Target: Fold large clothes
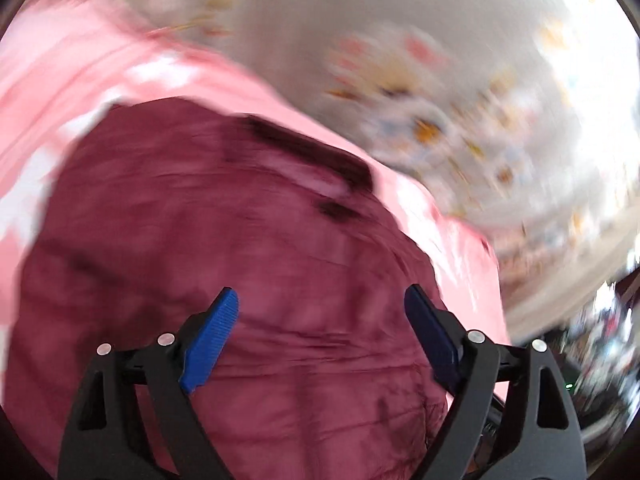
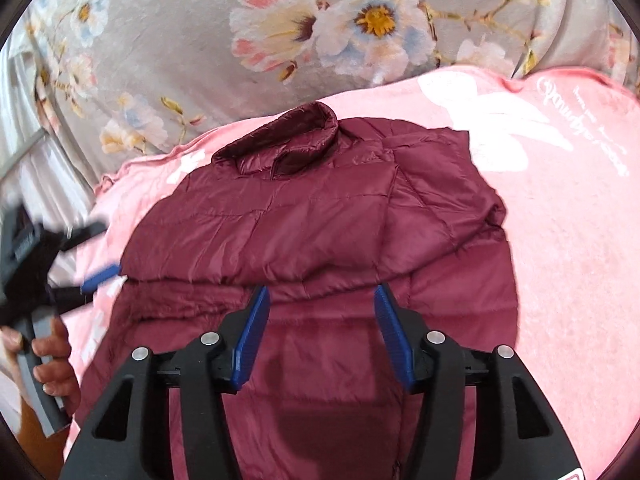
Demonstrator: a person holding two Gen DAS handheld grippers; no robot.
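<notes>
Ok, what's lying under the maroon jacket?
A pink blanket shows all around the maroon jacket, over a floral bedsheet. Whatever lies directly beneath the jacket is covered.

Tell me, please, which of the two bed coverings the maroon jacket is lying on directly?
The maroon puffer jacket lies on the pink blanket with white print, not the grey floral sheet, which shows only beyond the blanket's far edge.

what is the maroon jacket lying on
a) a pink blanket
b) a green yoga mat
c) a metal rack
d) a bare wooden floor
a: the maroon jacket lies spread on a pink blanket, which shows on both sides of it, with floral bedding beyond.
</notes>
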